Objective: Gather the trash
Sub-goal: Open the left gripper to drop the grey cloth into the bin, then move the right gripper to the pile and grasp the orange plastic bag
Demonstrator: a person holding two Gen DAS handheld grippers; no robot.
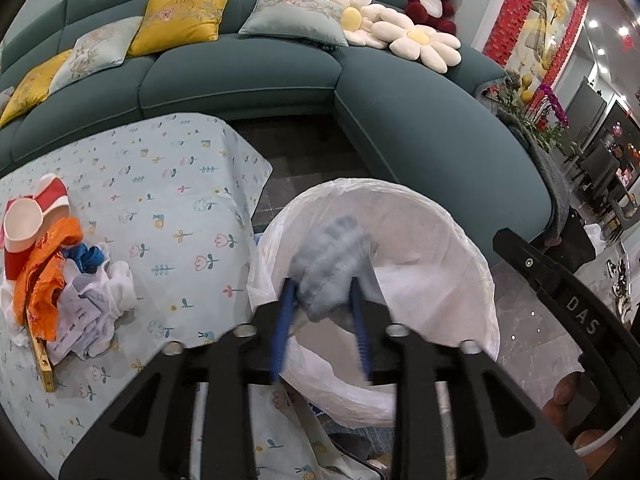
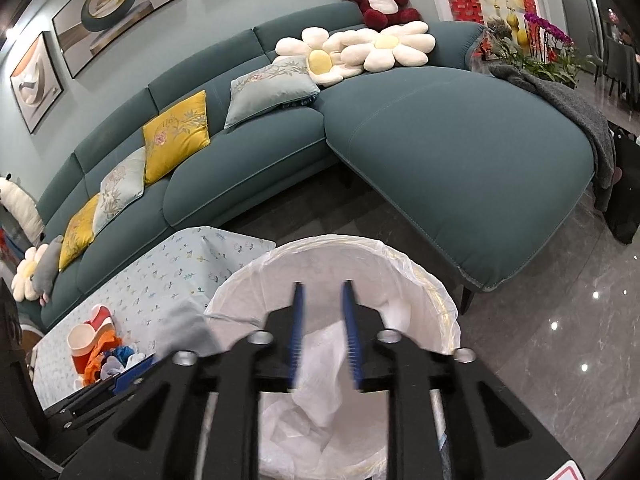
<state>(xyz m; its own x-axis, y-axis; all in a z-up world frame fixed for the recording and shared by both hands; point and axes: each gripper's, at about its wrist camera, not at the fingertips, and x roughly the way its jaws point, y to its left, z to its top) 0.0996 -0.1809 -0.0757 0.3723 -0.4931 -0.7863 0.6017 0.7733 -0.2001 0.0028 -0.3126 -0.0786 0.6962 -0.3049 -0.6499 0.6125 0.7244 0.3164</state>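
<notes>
Two fisheye views look down along hand-held grippers over a round waste bin (image 1: pixel 452 240) lined with a white plastic bag.

In the left wrist view, the bin fills the lower centre of the frame. The left gripper (image 1: pixel 324 280) reaches over its near rim, and a blurred, crumpled grey-blue wad (image 1: pixel 332 256) sits between the tips of its blue fingers (image 1: pixel 286 320), above the bin's opening. The fingers are spread apart; whether they press on the wad cannot be told through the blur. At the left edge of the frame, a worktop (image 1: pixel 168 184) covered by a pale blue flowered cloth carries a heap of trash (image 1: pixel 60 280): a red and white paper cup, an orange wrapper, blue scraps and white printed papers. A teal sofa (image 1: pixel 248 72) with yellow and pale cushions curves across the top. The black body of the other gripper crosses the lower right corner, with part of a hand beneath it.

In the right wrist view, the right gripper (image 2: pixel 322 312) hovers over the same bin (image 2: pixel 432 292) at lower centre. Its fingers (image 2: pixel 298 320) stand parted with nothing between them. Directly below, a crumpled white piece (image 2: pixel 324 364) lies inside the liner. The trash heap (image 2: pixel 100 344) sits on the worktop (image 2: pixel 172 280) at lower left.
</notes>
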